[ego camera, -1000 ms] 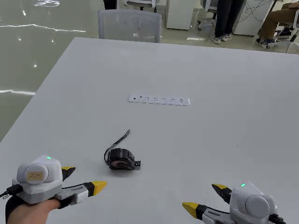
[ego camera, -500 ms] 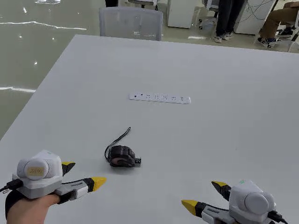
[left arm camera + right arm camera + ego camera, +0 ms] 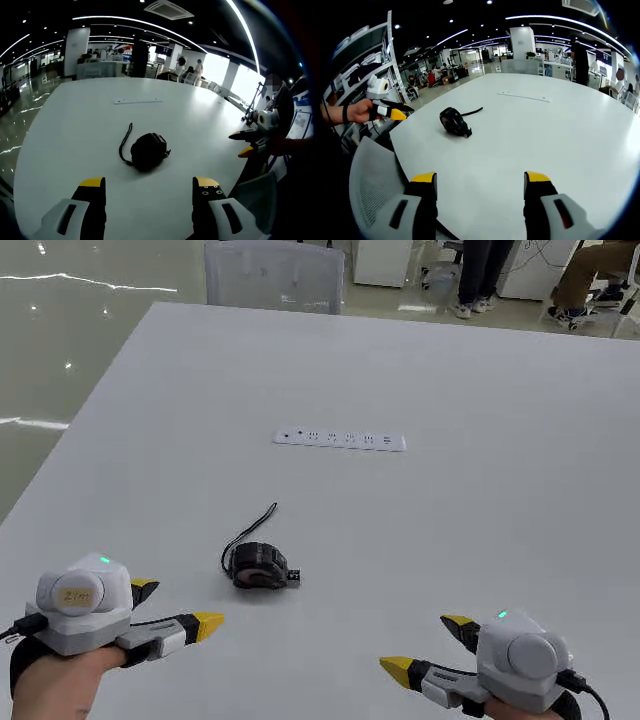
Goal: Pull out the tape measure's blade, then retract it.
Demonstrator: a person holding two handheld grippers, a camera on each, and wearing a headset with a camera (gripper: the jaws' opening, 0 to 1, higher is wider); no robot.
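On the white bench [image 3: 480, 520], the black tape measure [image 3: 260, 566] lies between the left tongs [image 3: 178, 604] and the right tongs [image 3: 424, 643], apart from both. Both tongs are spread wide and hold nothing.

In the head view, the chair [image 3: 275, 275] at 12 o'clock and the people's legs [image 3: 480, 270] at 1 o'clock are cut off by the top edge, the left hand [image 3: 55, 685] at 7 o'clock by the bottom edge, and the tape measure [image 3: 259, 566] casing markings are too small to read.
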